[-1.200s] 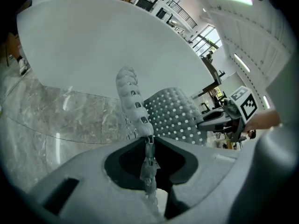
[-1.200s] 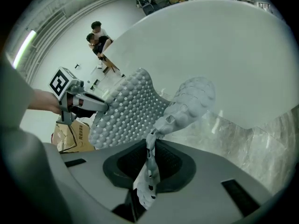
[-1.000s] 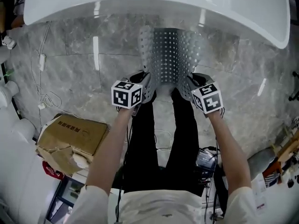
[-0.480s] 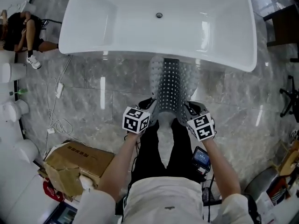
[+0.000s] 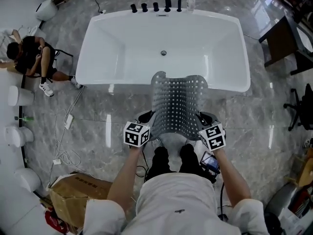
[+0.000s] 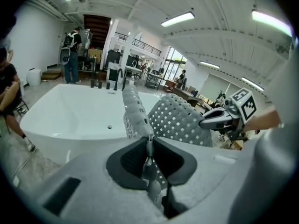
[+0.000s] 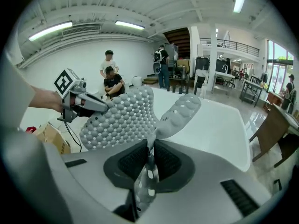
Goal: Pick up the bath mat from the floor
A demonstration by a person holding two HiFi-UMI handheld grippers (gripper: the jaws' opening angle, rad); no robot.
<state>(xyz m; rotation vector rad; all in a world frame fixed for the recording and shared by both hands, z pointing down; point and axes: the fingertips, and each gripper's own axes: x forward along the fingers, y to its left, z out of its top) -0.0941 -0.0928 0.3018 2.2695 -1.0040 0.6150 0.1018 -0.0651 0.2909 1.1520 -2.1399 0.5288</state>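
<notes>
Mat [image 5: 177, 102] held aloft: the lift is nearly done.
Its near corners are pinched tight between the fingers of the left gripper [image 5: 148, 119], whose jaws have just been closing, and the right gripper [image 5: 200, 119]; next, a firm grip is needed.

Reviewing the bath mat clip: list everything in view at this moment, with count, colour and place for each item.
bath mat: one, grey, perforated, held up between both claws before the tub
bathtub: one, white, on the floor ahead
tap fittings: five, black, tub's far rim
bottle: one, clear, right of the fittings
cardboard box: one, brown, floor at lower left
cable: one, white, floor at left
seated person: one, dark clothes, far left
table: one, dark, upper right
left claw: one, grey, shut on the mat's left corner; jaws just closed further
right claw: one, grey, shut on the mat's right corner
</notes>
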